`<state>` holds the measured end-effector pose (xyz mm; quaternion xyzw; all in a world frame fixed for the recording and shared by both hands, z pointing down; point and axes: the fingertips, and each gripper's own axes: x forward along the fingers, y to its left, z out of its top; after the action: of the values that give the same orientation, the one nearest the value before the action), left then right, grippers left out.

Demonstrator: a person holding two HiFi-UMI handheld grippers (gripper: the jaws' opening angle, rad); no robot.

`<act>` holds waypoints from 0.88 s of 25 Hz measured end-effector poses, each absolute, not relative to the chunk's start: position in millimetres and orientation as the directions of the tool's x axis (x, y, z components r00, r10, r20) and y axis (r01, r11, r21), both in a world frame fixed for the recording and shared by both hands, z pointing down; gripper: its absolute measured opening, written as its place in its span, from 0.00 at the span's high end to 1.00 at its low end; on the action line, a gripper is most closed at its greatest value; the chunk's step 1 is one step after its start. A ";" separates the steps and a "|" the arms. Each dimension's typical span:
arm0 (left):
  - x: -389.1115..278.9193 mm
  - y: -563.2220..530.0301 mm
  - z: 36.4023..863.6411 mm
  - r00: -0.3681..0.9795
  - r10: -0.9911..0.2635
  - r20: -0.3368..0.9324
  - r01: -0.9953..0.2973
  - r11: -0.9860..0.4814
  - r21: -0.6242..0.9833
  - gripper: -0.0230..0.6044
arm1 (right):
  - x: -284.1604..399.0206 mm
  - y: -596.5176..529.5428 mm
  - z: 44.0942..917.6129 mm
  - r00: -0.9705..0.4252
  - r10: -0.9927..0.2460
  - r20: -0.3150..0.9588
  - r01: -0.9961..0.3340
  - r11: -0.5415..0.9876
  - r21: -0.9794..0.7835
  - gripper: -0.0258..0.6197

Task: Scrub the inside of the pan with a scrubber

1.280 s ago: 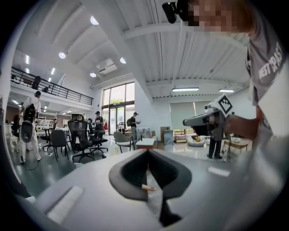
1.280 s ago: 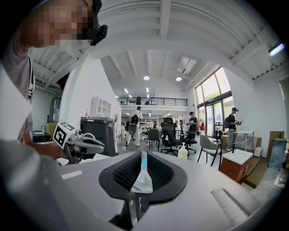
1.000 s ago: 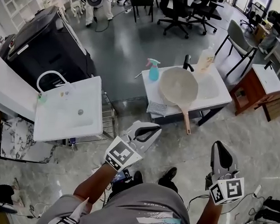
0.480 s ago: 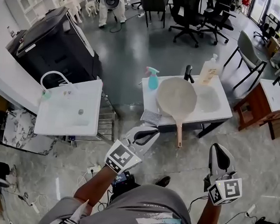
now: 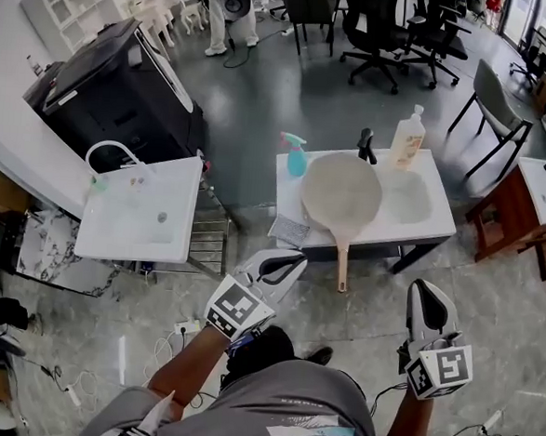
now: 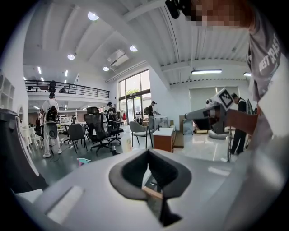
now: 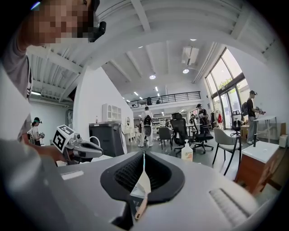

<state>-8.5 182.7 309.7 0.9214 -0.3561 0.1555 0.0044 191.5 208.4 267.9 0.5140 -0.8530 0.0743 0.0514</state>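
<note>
pan (image 5: 341, 191) on counter (image 5: 433, 223), untouched | step: approach | left tool (image 5: 292, 258), right tool (image 5: 424, 288) pressed together, empty | next: spread left, take grey scrubber (image 5: 289, 230)

Pan (image 5: 341, 189) on counter (image 5: 423, 229), handle toward 6 o'clock, overhanging front edge.
Basin (image 5: 407, 196) in counter, at pan's 3 o'clock.
Spray bottle (image 5: 297, 156) at 10 o'clock; faucet (image 5: 365, 144) at 12; soap bottle (image 5: 408, 138) at 1, behind basin.
Scrubber (image 5: 290, 231) at 7 o'clock, on counter's front corner.
Second sink unit (image 5: 142, 217) at 9 o'clock, well apart.
Left gripper (image 5: 296, 258) at 7, right gripper (image 5: 424, 288) at 5, both before counter.
</note>
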 end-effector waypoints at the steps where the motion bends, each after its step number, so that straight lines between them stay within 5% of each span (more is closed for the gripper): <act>1: -5.9 179.6 311.7 0.699 -0.652 0.295 -0.655 -0.749 -0.102 0.96 | 195.6 206.9 269.6 -0.462 -0.871 0.167 -0.887 0.455 -0.079 0.94; 22: -2.8 29.1 356.0 0.740 -0.553 0.383 -0.560 -0.822 -0.103 0.96 | 202.3 108.3 285.6 -0.319 -0.914 0.251 -0.948 0.310 -0.076 0.94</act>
<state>-2.8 29.1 356.0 0.9328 -0.2983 0.2022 0.0096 202.3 108.3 285.6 0.5779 -0.8054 0.1047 0.0805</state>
